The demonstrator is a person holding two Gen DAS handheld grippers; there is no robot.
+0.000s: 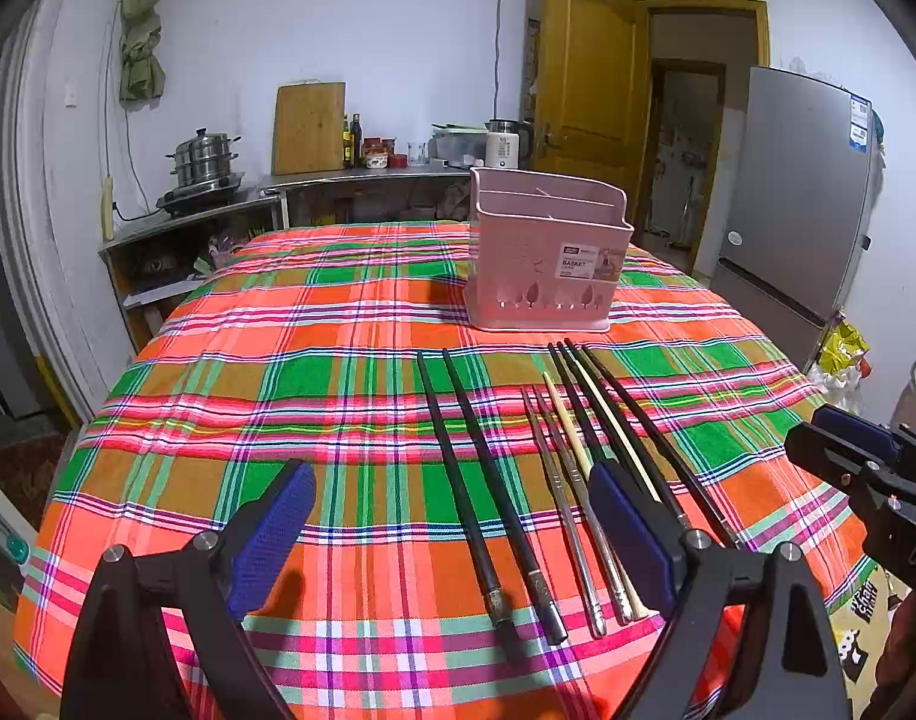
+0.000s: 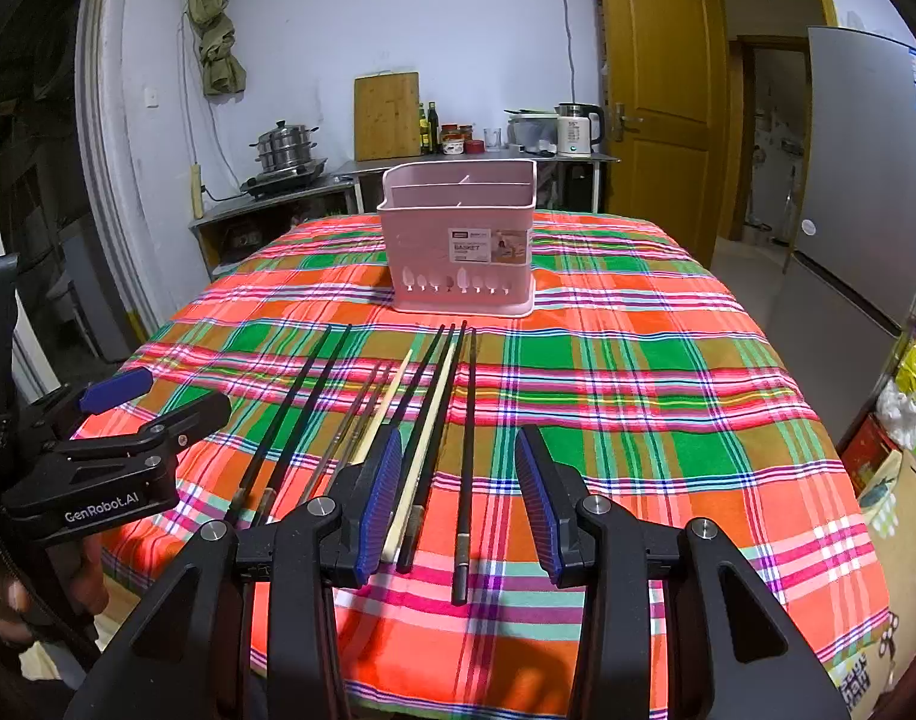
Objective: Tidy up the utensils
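Note:
Several chopsticks lie side by side on the plaid tablecloth: a black pair (image 1: 469, 480), a metal pair (image 1: 562, 498), a pale wooden one (image 1: 568, 432) and more black ones (image 1: 631, 420). They also show in the right wrist view (image 2: 422, 420). A pink utensil basket (image 1: 544, 252) (image 2: 460, 237) stands upright behind them. My left gripper (image 1: 452, 516) is open and empty, low over the black and metal pairs. My right gripper (image 2: 458, 492) is open and empty, low over the rightmost black chopstick (image 2: 466, 450).
The table (image 1: 218, 420) is round, with its front edge close below both grippers. A steel counter (image 1: 362, 180) with pots, bottles and a kettle runs behind. A fridge (image 1: 799, 204) and an open doorway stand at the right. Bags lie on the floor at the right.

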